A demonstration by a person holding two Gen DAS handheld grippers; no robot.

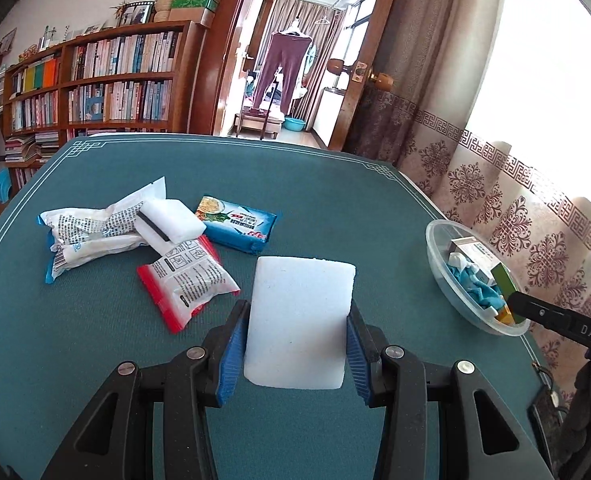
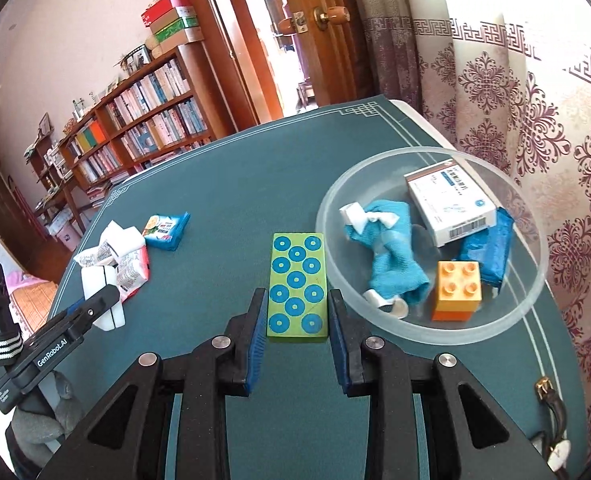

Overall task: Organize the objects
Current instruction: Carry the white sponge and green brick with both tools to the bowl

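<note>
My left gripper [image 1: 298, 311] is shut on a white sponge block [image 1: 301, 296], held above the teal table mat [image 1: 335, 184]. My right gripper [image 2: 296, 295] is shut on a green block with blue circles [image 2: 297, 276], held just left of a clear plastic bowl [image 2: 329, 200]. In the bowl lie a white medicine box [image 2: 451, 204], a blue cloth [image 2: 391, 256], an orange-yellow brick [image 2: 455, 292] and a blue packet [image 2: 489, 246]. In the left wrist view the bowl [image 1: 433, 240] is at the right, with a right gripper finger [image 1: 543, 310] in front of it.
A pile lies on the mat's left: white packets [image 1: 83, 232], a red-edged packet [image 1: 187, 280], a blue packet [image 1: 235, 224] and a white sponge with a black stripe [image 1: 167, 220]. A patterned curtain [image 1: 495, 200] hangs close behind the bowl. A bookshelf [image 1: 107, 80] and an open door stand beyond the table.
</note>
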